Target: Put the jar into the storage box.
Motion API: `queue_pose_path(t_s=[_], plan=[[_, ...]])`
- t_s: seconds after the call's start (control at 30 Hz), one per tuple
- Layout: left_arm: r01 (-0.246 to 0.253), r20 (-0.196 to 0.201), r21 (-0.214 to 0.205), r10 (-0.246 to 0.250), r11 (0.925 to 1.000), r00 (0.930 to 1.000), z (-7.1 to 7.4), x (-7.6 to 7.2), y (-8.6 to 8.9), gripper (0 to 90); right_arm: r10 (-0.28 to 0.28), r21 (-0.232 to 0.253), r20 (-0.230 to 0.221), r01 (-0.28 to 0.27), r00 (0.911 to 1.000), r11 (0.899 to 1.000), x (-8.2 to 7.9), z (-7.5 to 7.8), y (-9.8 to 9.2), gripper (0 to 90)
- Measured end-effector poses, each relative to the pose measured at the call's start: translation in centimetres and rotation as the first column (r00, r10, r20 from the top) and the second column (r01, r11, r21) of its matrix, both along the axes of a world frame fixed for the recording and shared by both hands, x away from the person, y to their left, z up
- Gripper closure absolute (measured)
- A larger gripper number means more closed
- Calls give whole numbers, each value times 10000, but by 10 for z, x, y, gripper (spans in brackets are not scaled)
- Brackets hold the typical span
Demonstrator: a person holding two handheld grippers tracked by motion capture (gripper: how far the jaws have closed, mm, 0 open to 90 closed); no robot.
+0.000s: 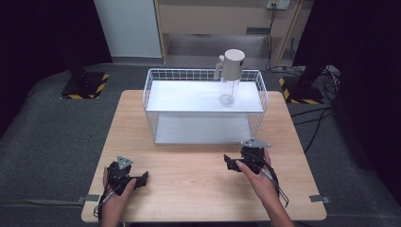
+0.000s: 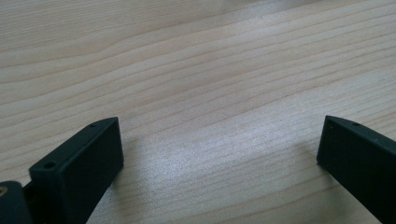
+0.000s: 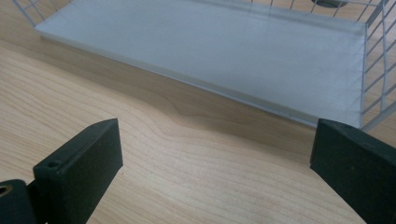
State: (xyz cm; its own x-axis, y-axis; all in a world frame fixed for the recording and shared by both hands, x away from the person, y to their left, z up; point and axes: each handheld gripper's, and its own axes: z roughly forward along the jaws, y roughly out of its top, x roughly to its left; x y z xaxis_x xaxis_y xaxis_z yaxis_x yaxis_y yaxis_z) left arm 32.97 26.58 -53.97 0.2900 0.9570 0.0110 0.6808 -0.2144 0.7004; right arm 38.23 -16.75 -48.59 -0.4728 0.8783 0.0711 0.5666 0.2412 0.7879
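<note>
**Both grippers resting spread on the table before the wire rack**

A person is sitting at the 6 o'clock edge of a light wooden table (image 1: 198, 189), holding a gripper in each hand. The left gripper (image 1: 138, 180) is lying toward 7 o'clock on the table, its grey three-cornered plate facing up and its cable trailing back along the forearm. In the left gripper view its two black jaws are standing wide apart with bare wood grain (image 2: 210, 93) between them; they are gripping nothing.

The right gripper (image 1: 230, 163) is sitting toward 5 o'clock, just in front of the white wire rack (image 1: 205, 75), with the person's right hand (image 1: 261, 182) wrapped around its body. In the right gripper view its jaws are likewise spread wide and empty, pointing at the rack's lower shelf (image 3: 224, 51), a pale flat panel edged at one side by white wire mesh (image 3: 376, 65).

The rack is occupying the 12 o'clock half of the table, with an upper shelf and a lower one. A clear pitcher (image 1: 228, 90) with a beige lid (image 1: 233, 64) and a side handle is standing upright on the upper shelf, toward the rack's 2 o'clock corner, well apart from both grippers.

Grey carpet is surrounding the table, and black stands with yellow-striped bases are sitting on the floor at 10 and 2 o'clock.
</note>
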Motion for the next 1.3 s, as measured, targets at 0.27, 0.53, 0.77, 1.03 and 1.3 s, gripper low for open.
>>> queue_pose_path(t_s=[0.27, 0.53, 0.77, 1.03, 1.3], plan=[[-1, 1, -1, 1, 10000, 10000, 0, 0, 0, 0, 68, -50, -191, -69, 9998, 10000, -2, -9, 2, 25], [0, 0, 1, 0, 10000, 10000, 0, 0, 0, 0, 143, -88, -427, -147, 9990, 9999, -7, -19, 6, 26], [1, -2, 2, -1, 10000, 10000, 0, 0, 0, 0, 220, -147, -590, -229, 9980, 9996, -9, -27, 8, 26], [-1, -1, 0, 1, 10000, 10000, 0, 0, 0, 0, 249, -211, -803, -266, 9965, 9994, -11, -36, 11, 26], [1, -1, 4, -1, 10000, 10000, 0, 0, 0, 0, 298, -271, -970, -326, 9948, 9991, -12, -42, 14, 28]])
